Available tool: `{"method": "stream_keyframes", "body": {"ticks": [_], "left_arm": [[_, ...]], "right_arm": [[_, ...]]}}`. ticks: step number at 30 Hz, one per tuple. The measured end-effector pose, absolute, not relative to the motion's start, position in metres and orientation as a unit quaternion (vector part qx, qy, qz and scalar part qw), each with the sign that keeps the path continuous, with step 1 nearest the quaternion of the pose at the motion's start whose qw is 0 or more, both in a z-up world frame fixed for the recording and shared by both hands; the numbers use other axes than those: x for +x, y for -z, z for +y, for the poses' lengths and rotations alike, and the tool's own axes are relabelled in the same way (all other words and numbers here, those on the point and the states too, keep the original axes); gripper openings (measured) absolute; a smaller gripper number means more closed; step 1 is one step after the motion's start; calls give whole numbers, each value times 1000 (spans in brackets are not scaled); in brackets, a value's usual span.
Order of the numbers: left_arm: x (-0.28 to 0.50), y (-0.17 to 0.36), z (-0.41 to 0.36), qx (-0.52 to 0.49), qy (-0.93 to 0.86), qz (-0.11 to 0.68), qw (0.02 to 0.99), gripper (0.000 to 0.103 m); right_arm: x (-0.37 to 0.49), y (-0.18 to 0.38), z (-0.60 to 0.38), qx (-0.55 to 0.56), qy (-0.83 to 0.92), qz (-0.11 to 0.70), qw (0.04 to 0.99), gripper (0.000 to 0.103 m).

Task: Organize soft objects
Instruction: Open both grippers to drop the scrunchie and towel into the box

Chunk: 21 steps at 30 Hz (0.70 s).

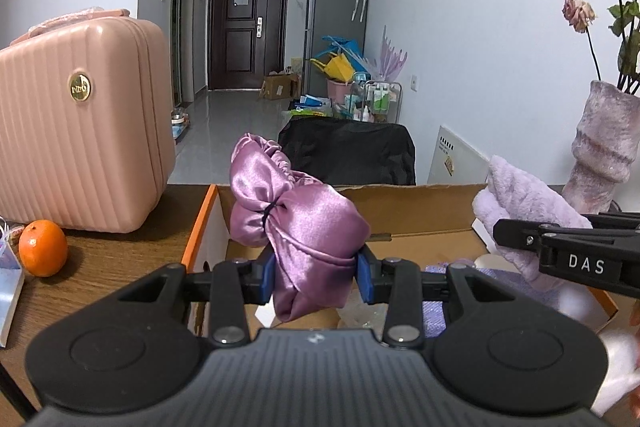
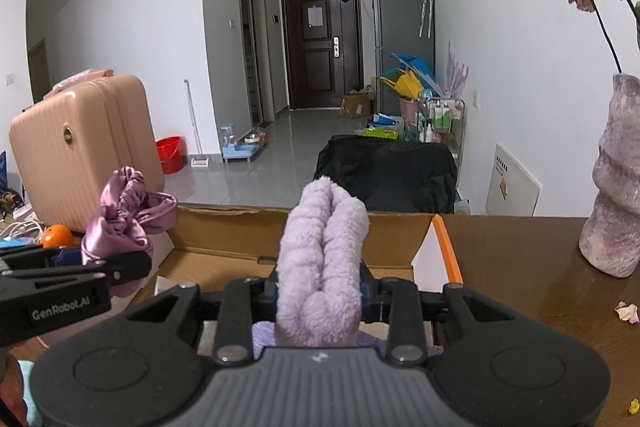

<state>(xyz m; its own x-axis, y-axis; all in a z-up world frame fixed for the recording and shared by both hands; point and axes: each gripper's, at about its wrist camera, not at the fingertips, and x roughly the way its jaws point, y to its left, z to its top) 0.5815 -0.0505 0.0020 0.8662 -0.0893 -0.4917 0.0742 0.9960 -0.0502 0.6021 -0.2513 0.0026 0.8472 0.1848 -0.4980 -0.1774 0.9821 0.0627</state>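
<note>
My left gripper (image 1: pixel 316 277) is shut on a purple satin bundle (image 1: pixel 296 223) tied with a dark band, held over the open cardboard box (image 1: pixel 420 205). From the right wrist view that satin bundle (image 2: pixel 124 215) hangs at the left, above the box's left side. My right gripper (image 2: pixel 320 293) is shut on a folded lilac fleece cloth (image 2: pixel 324 259), also above the cardboard box (image 2: pixel 224 227). In the left wrist view the fleece cloth (image 1: pixel 520 199) and the right gripper's black fingers (image 1: pixel 560 251) come in from the right. Purple fabric lies inside the box under both grippers.
A pink ribbed case (image 1: pixel 76 147) and an orange (image 1: pixel 42 253) stand on the wooden table (image 1: pixel 116 259) left of the box. A mauve vase (image 2: pixel 616 187) with dried roses stands on the right. A black chair back (image 2: pixel 388 171) sits beyond the table's far edge.
</note>
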Motion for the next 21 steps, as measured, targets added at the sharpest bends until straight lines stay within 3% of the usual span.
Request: {"method": "stream_keyframes", "body": {"ticks": [3, 7, 8, 10, 11, 12, 14, 17, 19, 21], "left_arm": [[582, -1, -51, -13, 42, 258, 965, 41], [582, 0, -50, -16, 47, 263, 964, 52], [582, 0, -50, -16, 45, 261, 964, 55], [580, -1, -48, -17, 39, 255, 966, 79], [579, -2, -47, -18, 33, 252, 967, 85], [578, -3, -47, -18, 27, 246, 969, 87], [575, -5, -44, -21, 29, 241, 970, 88], [573, -7, -42, -24, 19, 234, 972, 102], [570, -8, -43, -24, 10, 228, 973, 103], [570, -8, -42, -29, 7, 228, 973, 103]], "right_arm": [[607, 0, -251, 6, -91, 267, 959, 35], [607, 2, -249, -2, -86, 269, 959, 40], [606, 1, -247, -3, -87, 269, 959, 45], [605, 1, -247, -5, -88, 265, 960, 59], [604, 1, -248, -5, -87, 262, 961, 69], [603, 0, -248, -6, -86, 258, 962, 77], [600, -3, -248, -5, -84, 250, 965, 83], [598, -5, -250, -2, -83, 242, 967, 97], [597, -6, -251, -1, -79, 238, 968, 103], [596, -6, -251, -1, -75, 235, 969, 103]]}}
